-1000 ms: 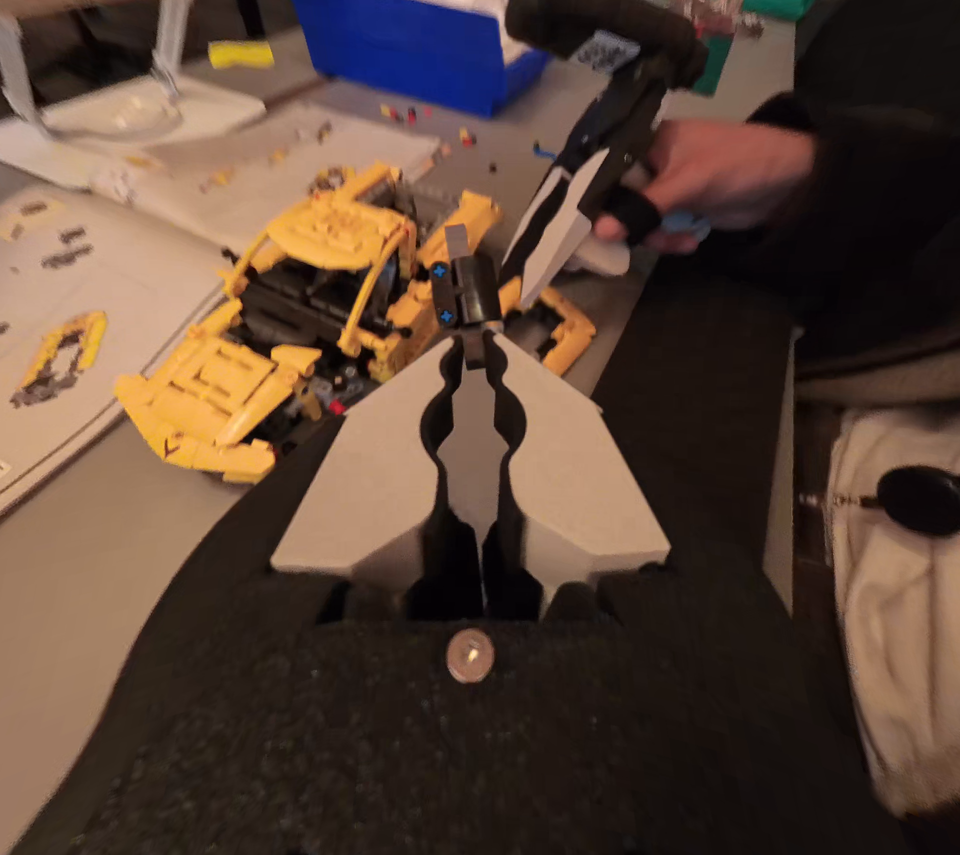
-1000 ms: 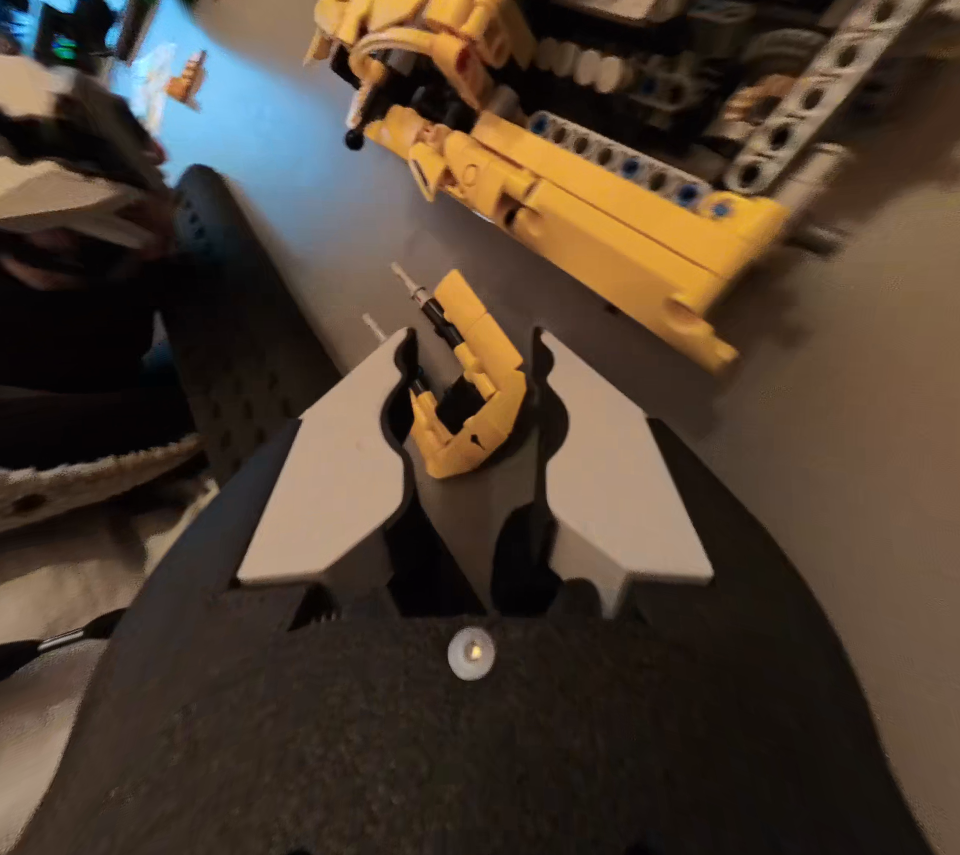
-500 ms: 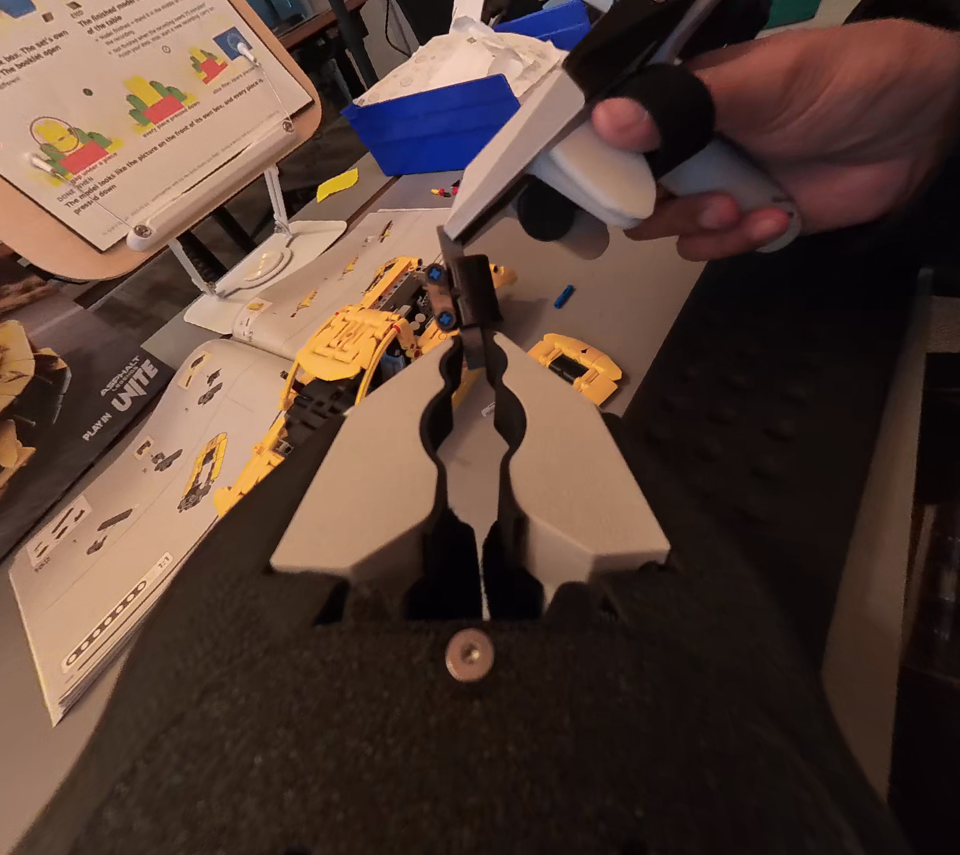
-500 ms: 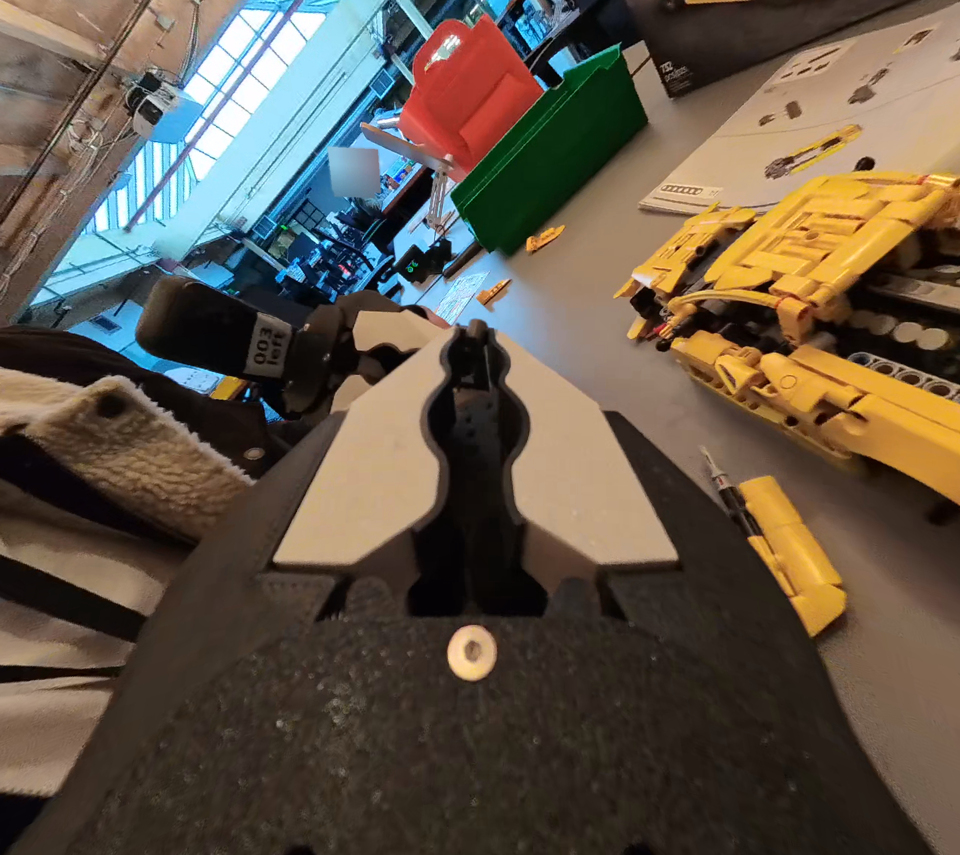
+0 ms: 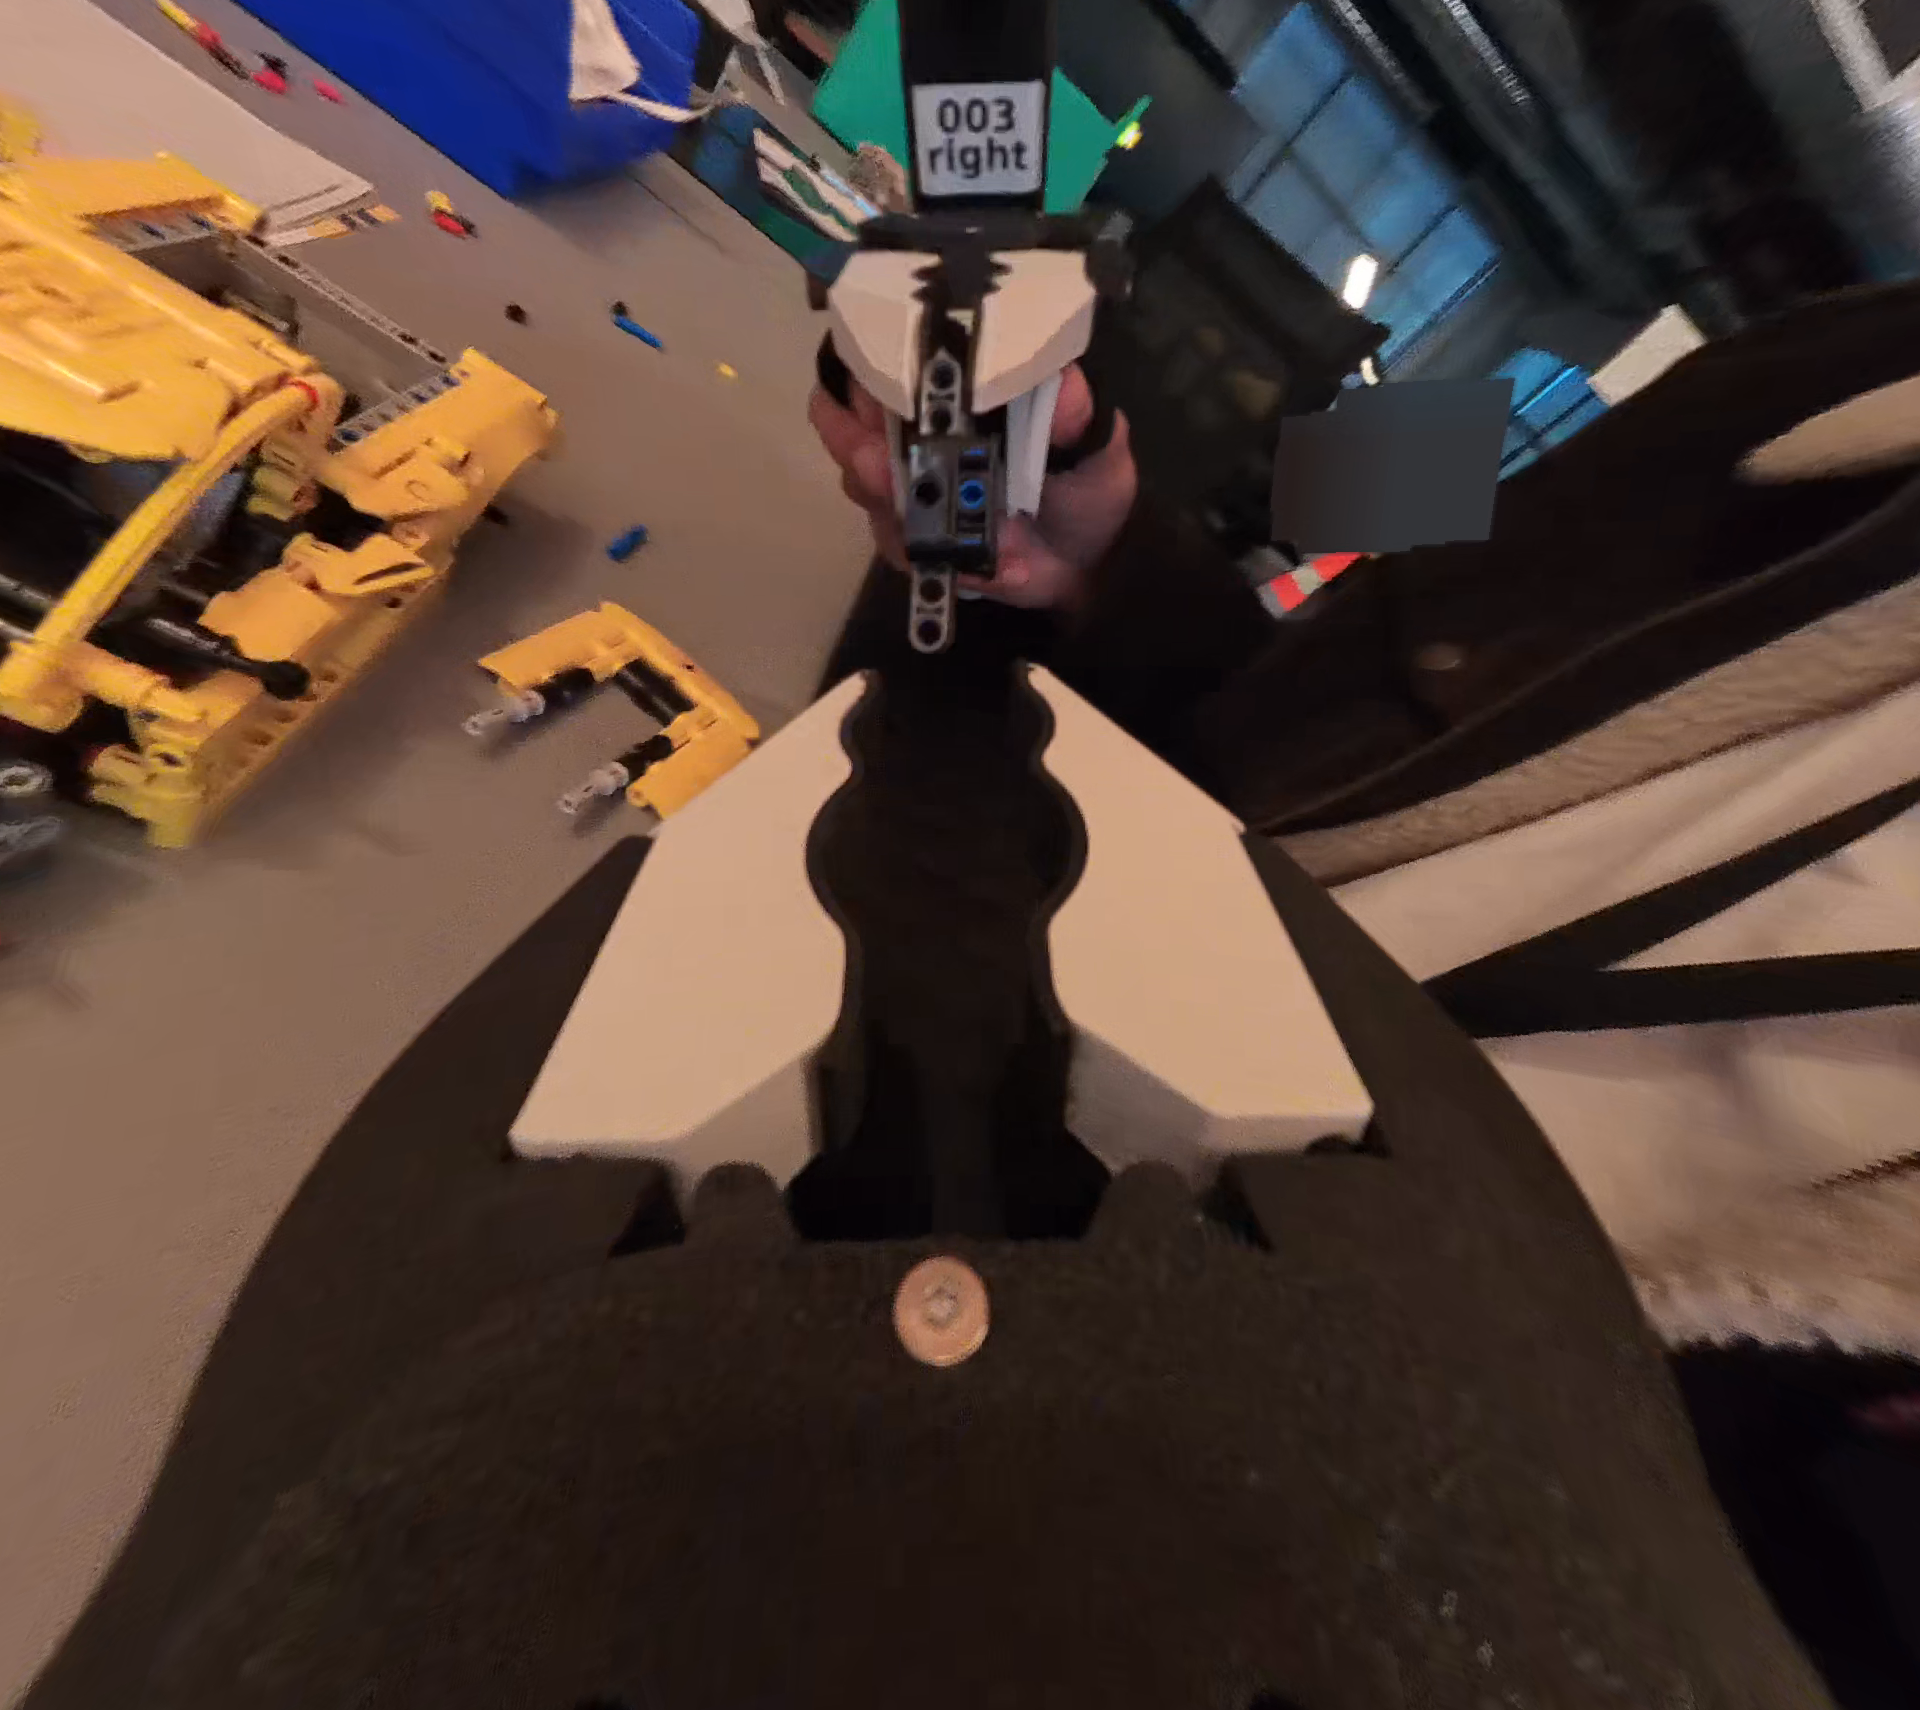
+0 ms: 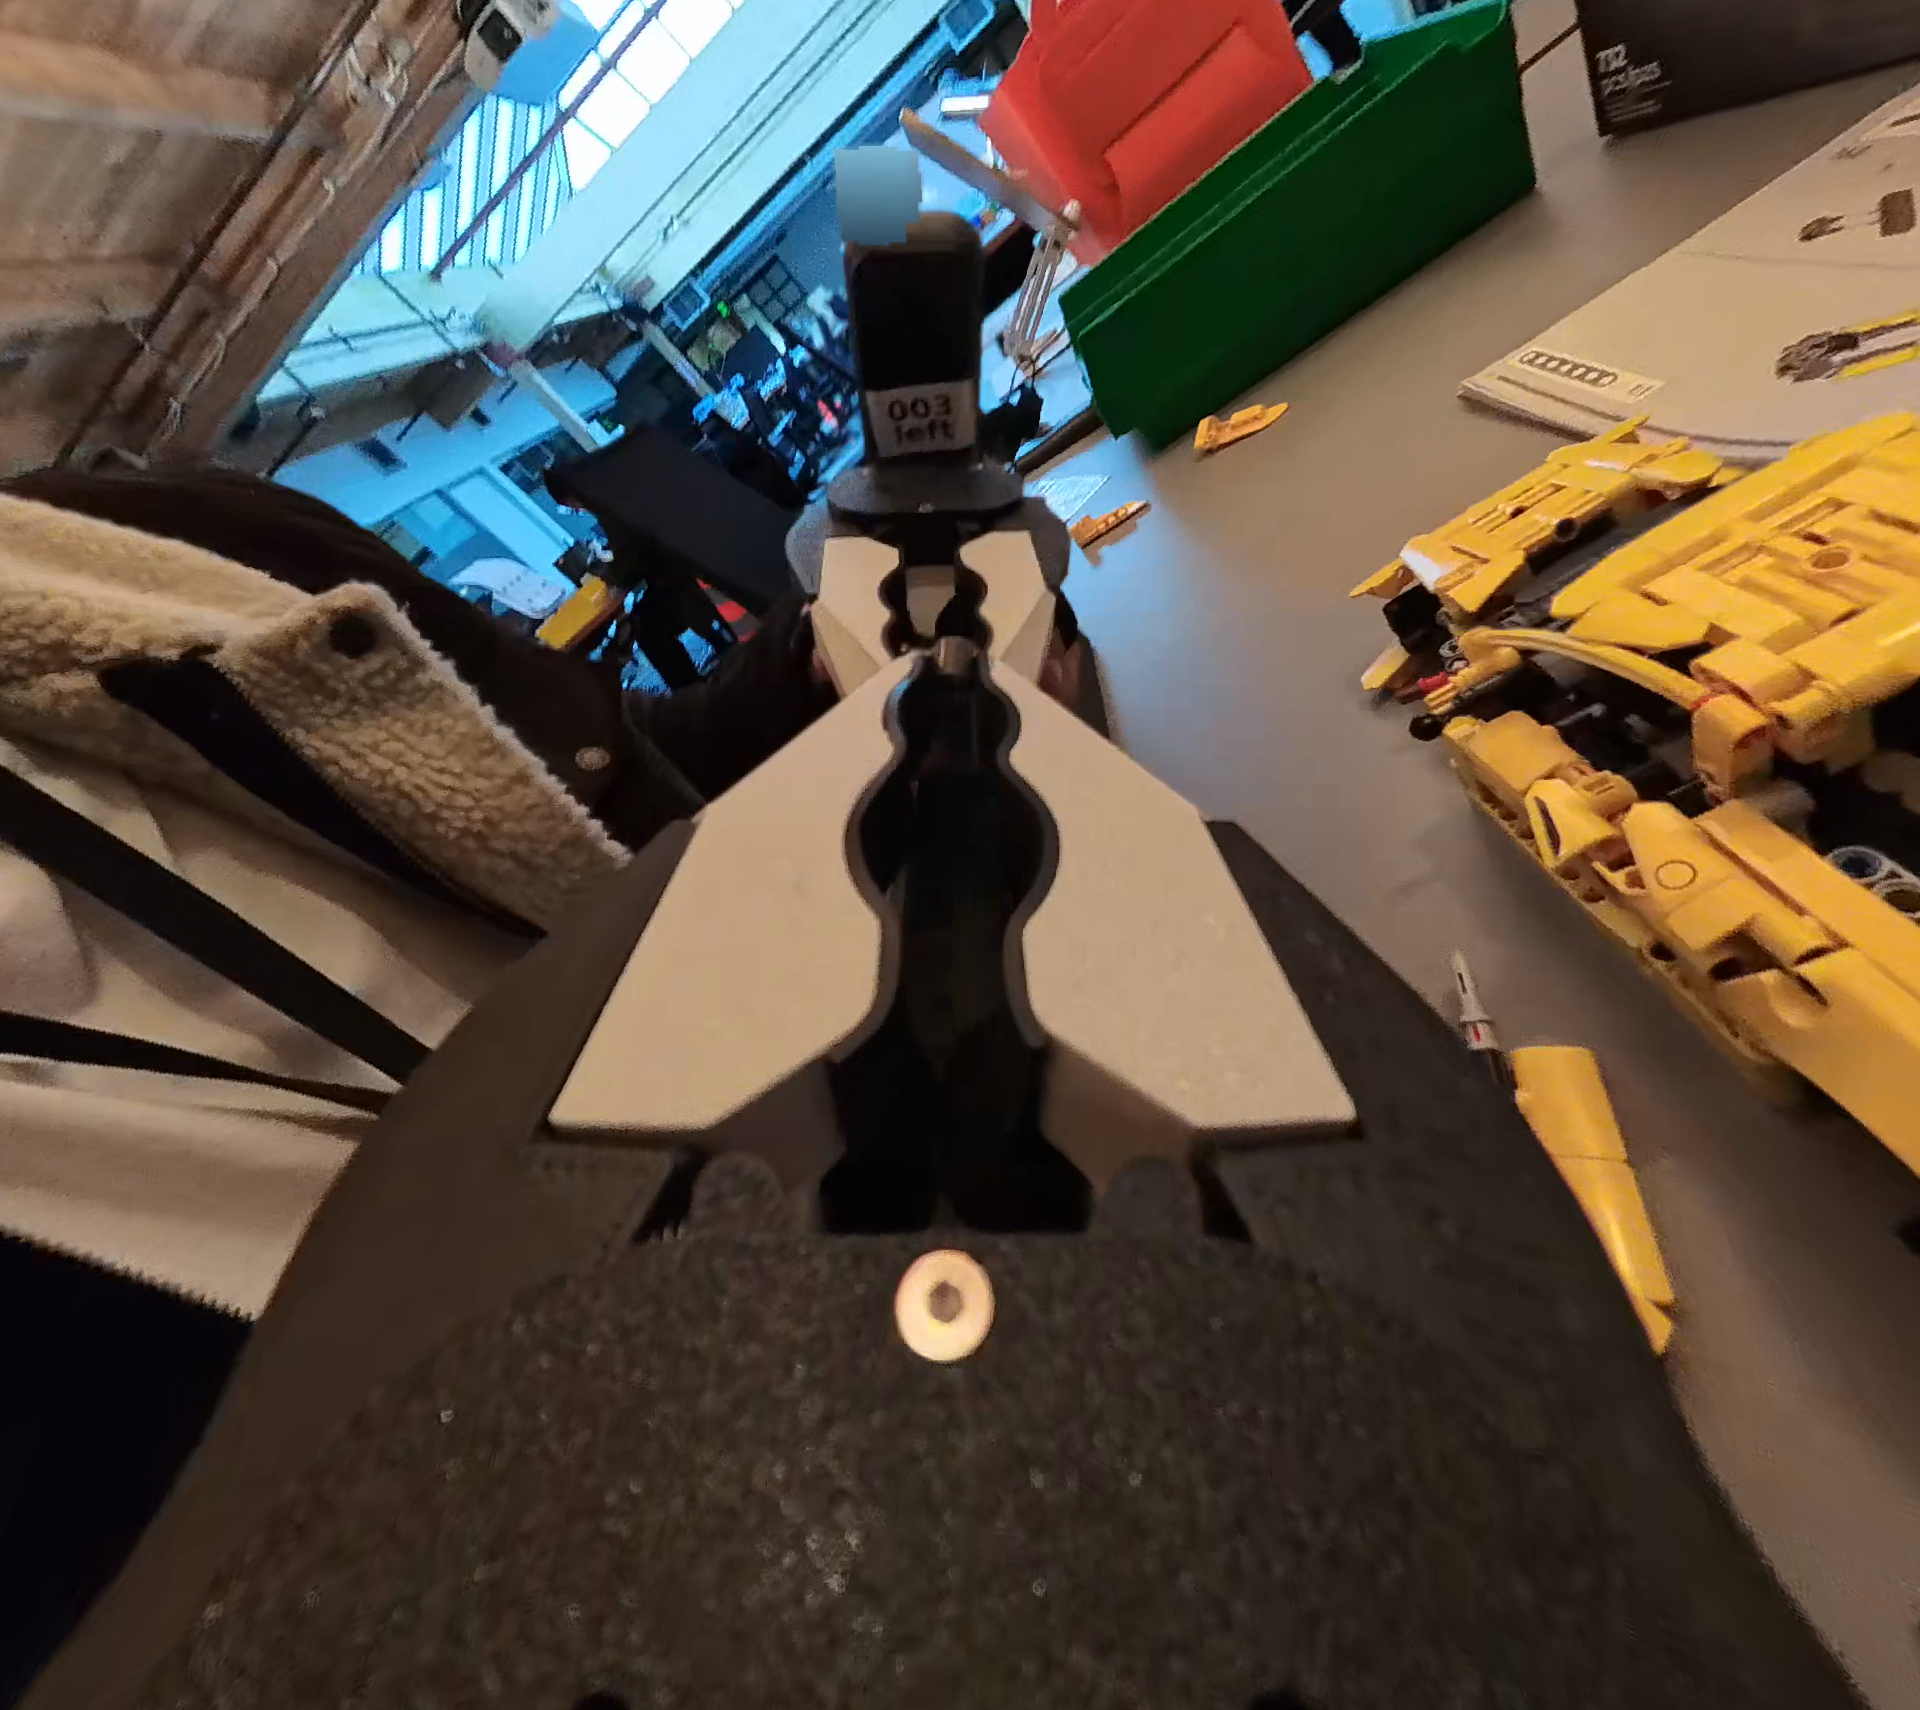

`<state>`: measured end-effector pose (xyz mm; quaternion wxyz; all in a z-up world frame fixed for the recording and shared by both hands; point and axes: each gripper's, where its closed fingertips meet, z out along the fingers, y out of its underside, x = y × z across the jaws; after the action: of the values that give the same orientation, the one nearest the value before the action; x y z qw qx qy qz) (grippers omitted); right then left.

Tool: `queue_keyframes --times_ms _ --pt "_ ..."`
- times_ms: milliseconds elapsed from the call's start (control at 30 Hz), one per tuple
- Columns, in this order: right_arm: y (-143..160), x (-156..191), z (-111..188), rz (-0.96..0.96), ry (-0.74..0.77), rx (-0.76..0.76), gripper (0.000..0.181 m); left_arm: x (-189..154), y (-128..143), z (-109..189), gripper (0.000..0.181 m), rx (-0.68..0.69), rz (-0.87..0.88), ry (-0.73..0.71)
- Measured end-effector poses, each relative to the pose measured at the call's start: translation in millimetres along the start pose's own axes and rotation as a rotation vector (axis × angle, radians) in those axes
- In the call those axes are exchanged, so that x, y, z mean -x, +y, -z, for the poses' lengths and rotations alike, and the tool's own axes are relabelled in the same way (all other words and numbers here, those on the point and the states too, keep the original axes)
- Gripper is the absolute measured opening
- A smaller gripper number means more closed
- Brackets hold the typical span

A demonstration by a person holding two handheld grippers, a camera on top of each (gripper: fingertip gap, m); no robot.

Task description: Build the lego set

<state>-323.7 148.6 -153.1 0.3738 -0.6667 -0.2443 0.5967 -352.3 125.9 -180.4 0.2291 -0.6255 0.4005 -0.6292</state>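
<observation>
Between your two sets of jaws, which face each other tip to tip above the table edge, the small grey-and-black beam piece (image 5: pixel 943 507) is pinched in the right gripper (image 5: pixel 951 403), its long axis running straight along the line from one gripper to the other, its free holed end pointing at the left gripper (image 5: pixel 943 684), whose jaws stand narrowly apart and empty just short of it. Off to the side of both jaws, the car (image 5: pixel 187 507) looks largely built. The beam piece, a yellow sub-assembly (image 5: pixel 634 704) and scattered pins (image 5: pixel 627 540) remain unfitted.
</observation>
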Motion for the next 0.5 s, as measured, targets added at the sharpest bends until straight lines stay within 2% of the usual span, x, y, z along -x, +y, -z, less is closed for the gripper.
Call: queue_keyframes --times_ms 167,267,467,500 --pt "5 -1 -9 0.015 -0.013 0.092 0.007 1 2 -2 0.021 0.05 -0.031 0.0" --pt "10 1 -16 0.014 -0.027 0.129 0.007 2 3 -5 0.01 0.059 -0.047 -0.006" --pt "14 -7 -16 -0.024 -0.038 0.137 0.007 7 7 -3 0.007 0.078 -0.059 -0.02" --pt "12 -12 -11 -0.008 -0.014 0.131 0.012 10 6 -1 0.007 0.076 -0.061 -0.03"
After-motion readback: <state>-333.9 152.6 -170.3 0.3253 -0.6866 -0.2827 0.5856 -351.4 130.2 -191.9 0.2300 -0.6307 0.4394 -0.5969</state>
